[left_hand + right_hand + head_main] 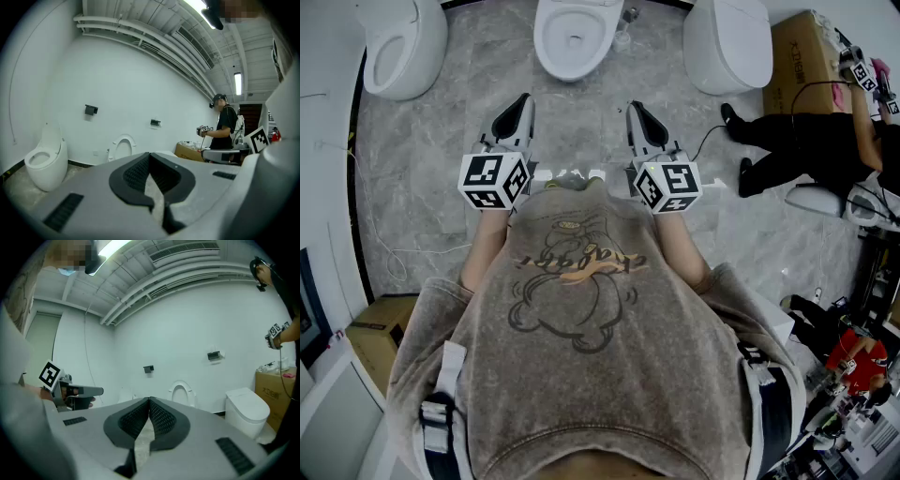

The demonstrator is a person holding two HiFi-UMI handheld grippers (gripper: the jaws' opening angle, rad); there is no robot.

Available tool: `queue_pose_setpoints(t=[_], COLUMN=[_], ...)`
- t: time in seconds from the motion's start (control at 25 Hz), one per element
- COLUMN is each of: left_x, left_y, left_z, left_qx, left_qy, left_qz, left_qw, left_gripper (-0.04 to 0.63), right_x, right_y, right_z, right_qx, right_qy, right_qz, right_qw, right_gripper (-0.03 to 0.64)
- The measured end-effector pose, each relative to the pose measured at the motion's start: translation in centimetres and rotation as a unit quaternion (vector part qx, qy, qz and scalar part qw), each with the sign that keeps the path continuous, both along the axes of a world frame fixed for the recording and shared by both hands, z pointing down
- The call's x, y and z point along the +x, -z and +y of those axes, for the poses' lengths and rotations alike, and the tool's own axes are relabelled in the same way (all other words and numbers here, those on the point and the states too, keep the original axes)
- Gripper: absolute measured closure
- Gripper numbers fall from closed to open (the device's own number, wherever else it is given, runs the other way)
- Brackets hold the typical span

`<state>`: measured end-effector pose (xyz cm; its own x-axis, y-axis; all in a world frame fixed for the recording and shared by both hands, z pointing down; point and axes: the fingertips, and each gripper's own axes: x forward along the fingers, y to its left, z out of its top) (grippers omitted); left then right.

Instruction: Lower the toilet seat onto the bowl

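The middle toilet stands against the far wall, its bowl showing from above. Its seat is raised upright against the wall, a white ring that also shows in the right gripper view. My left gripper and right gripper are held side by side at waist height, well short of the toilet and touching nothing. In the left gripper view the left gripper has its jaws shut and empty. The right gripper is likewise shut on nothing.
A second toilet stands at the left, and a third with its lid down at the right. A cardboard box and a person in black are at the far right. Another box sits at the lower left.
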<state>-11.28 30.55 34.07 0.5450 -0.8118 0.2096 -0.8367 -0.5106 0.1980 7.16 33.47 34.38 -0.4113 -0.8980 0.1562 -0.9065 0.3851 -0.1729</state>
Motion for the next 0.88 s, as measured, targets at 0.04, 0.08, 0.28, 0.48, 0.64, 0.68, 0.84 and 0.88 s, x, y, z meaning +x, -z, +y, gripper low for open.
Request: queue_pose_setpoints(t=[0.04,0.08,0.28,0.48,0.64,0.68,0.84,0.88], left_x=[-0.1,-0.3,-1.3,-2.9,-3.5,-3.5,-3.5,-3.3], left_y=[0.1,0.2,-0.3,-0.7,-0.7,-0.7,-0.9,-0.9], left_z=[-0.3,-0.5,-1.0,-3.0,-6.1,-7.2,-12.1,-13.5], left_qx=[0.001,0.001,0.005,0.003,0.005,0.008,0.014,0.014], left_qy=[-0.002,-0.004,-0.014,-0.023,-0.023,-0.020,-0.002,-0.001], left_qz=[-0.001,-0.001,0.000,-0.003,-0.003,-0.003,0.000,0.001], left_qw=[1.0000,1.0000,0.9999,0.9997,0.9997,0.9998,0.9999,0.9999], left_gripper=[0.586,0.586,0.586,0.586,0.586,0.586,0.586,0.586], right_x=[-0.2,-0.4,-1.5,-1.9,-1.9,-1.9,-2.1,-2.1], right_y=[0.2,0.3,-0.1,-1.1,-1.3,-1.4,-2.2,-2.5], right_z=[-0.2,-0.4,-0.7,-2.3,-4.9,-5.8,-10.2,-11.5], right_qx=[0.002,0.005,0.013,0.010,0.009,0.010,0.008,0.007], right_qy=[0.000,-0.001,-0.005,-0.027,-0.035,-0.036,-0.030,-0.028], right_qz=[-0.002,-0.004,-0.010,-0.006,-0.006,-0.006,-0.013,-0.015], right_qw=[1.000,1.000,1.000,1.000,0.999,0.999,0.999,0.999], right_gripper=[0.591,0.591,0.589,0.589,0.589,0.589,0.589,0.589])
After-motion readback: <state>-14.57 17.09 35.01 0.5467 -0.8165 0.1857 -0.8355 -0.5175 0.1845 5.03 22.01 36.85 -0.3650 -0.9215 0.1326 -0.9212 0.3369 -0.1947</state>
